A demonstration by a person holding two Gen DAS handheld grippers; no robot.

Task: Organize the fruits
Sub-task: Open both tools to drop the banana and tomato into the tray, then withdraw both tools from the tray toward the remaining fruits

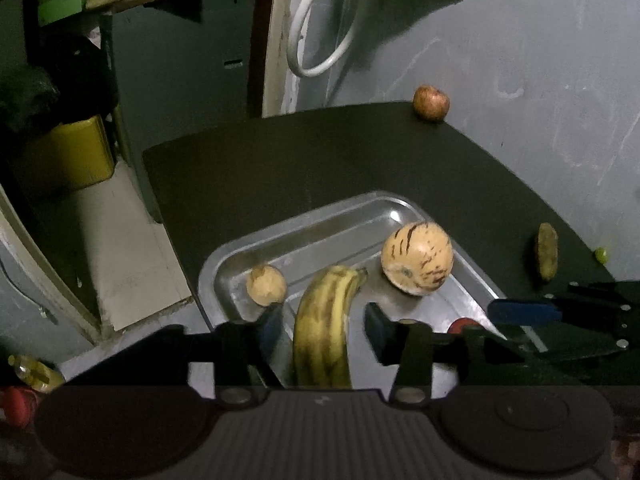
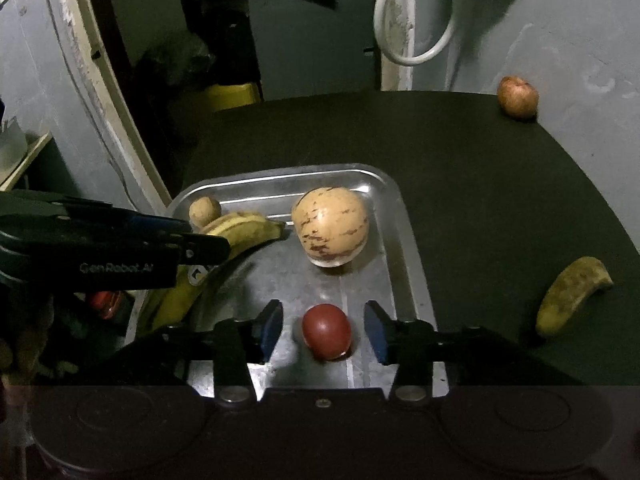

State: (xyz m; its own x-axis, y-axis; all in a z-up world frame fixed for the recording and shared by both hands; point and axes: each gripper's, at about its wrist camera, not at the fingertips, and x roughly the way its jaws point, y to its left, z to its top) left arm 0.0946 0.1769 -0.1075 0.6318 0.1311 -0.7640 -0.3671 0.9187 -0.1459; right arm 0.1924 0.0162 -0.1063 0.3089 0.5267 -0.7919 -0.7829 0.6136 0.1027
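Note:
A metal tray (image 1: 320, 216) (image 2: 280, 176) sits on a dark table. In it lie a spotted banana (image 1: 324, 332) (image 2: 248, 230), a striped round melon (image 1: 418, 258) (image 2: 330, 228), a small tan fruit (image 1: 266, 284) (image 2: 204, 210) and a red tomato (image 2: 326, 330). My left gripper (image 1: 324, 324) is open, its pads either side of the banana with gaps showing. My right gripper (image 2: 324, 330) is open around the tomato, also not touching it. A brownish round fruit (image 1: 431, 103) (image 2: 518, 97) rests at the table's far edge. A second banana (image 1: 547, 251) (image 2: 572, 296) lies right of the tray.
The table (image 2: 460, 168) ends just left of the tray, with floor below. A yellow container (image 1: 76, 156) stands on the floor at left. A white hose (image 2: 416, 32) hangs on the grey wall behind. A small green item (image 1: 601, 255) lies near the right edge.

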